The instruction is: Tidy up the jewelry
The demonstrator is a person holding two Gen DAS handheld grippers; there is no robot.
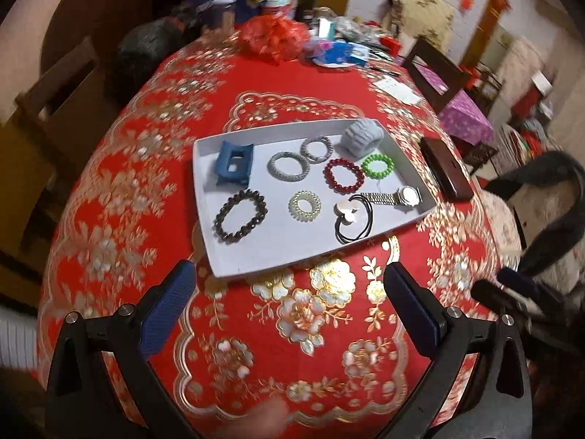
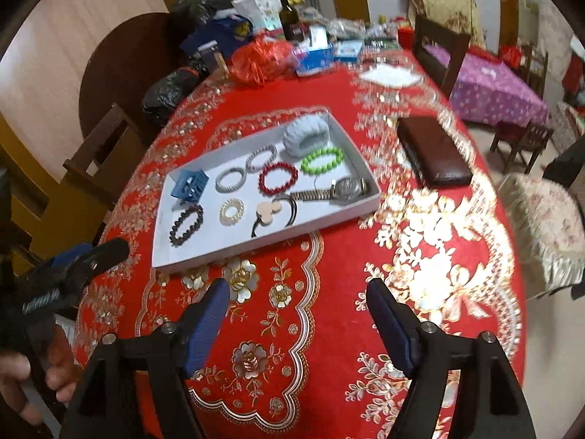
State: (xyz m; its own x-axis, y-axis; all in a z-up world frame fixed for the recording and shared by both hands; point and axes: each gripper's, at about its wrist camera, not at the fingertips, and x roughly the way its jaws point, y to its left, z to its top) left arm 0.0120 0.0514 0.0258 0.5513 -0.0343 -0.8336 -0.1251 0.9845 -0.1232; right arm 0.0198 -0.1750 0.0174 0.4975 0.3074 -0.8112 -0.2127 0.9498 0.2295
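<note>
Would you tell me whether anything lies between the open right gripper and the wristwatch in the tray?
Nothing visible does: only tablecloth and the tray's low near wall lie between the right gripper and the wristwatch.

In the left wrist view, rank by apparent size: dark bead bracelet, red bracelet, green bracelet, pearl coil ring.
1. dark bead bracelet, though it lies nearest the camera
2. red bracelet
3. green bracelet and pearl coil ring: too alike to rank

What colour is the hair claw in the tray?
Blue hair claw; right wrist view shows it best.
</note>
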